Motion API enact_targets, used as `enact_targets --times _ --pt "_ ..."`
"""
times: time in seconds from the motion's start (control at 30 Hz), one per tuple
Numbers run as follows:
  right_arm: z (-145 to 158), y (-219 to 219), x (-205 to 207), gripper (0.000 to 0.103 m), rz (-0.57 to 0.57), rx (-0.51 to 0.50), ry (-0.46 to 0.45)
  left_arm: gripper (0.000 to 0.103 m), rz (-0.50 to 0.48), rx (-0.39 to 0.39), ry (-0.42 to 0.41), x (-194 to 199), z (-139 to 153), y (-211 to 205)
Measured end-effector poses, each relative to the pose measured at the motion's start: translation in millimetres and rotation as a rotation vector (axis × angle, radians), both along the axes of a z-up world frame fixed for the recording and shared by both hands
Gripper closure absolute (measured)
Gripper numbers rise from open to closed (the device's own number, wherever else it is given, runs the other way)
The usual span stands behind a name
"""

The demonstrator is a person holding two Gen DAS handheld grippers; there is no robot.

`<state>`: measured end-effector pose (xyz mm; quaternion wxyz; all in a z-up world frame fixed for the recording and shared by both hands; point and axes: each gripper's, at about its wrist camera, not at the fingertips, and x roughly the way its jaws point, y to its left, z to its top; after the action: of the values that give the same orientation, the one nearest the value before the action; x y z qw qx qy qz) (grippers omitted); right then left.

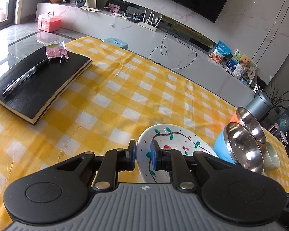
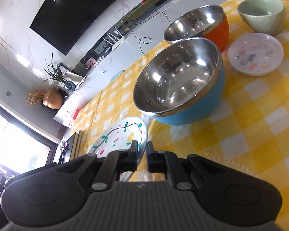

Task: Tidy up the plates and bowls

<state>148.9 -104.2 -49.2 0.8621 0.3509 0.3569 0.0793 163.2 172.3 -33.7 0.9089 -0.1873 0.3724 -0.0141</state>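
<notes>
While both grippers (image 1: pixel 143 152) (image 2: pixel 142 155) pinch painted plate (image 1: pixel 173 140).

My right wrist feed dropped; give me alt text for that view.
The right hand-held gripper straddles the rim of the painted plate on a yellow checked tablecloth. Beyond stand a blue steel bowl, an orange steel bowl, a green bowl and a small dish.

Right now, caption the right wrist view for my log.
Both grippers clamp the painted plate by opposite rims; blue bowl and orange bowl sit beyond.
</notes>
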Motion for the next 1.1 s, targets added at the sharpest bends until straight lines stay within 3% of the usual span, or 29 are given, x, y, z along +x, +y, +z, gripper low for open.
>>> enact_targets --times 0.5,0.87,1.1 --pt "18 -56 -54 0.097 0.019 -0.007 -0.002 0.086 -0.051 -0.052 -0.037 -71 11 -44" --pt "16 -105 -104 0.097 -0.024 -0.017 0.012 0.086 -0.148 -0.062 -0.041 -109 4 -88" --pt "6 -114 -118 0.097 -0.026 -0.032 0.028 0.086 -0.166 -0.05 -0.026 -123 -6 -96"
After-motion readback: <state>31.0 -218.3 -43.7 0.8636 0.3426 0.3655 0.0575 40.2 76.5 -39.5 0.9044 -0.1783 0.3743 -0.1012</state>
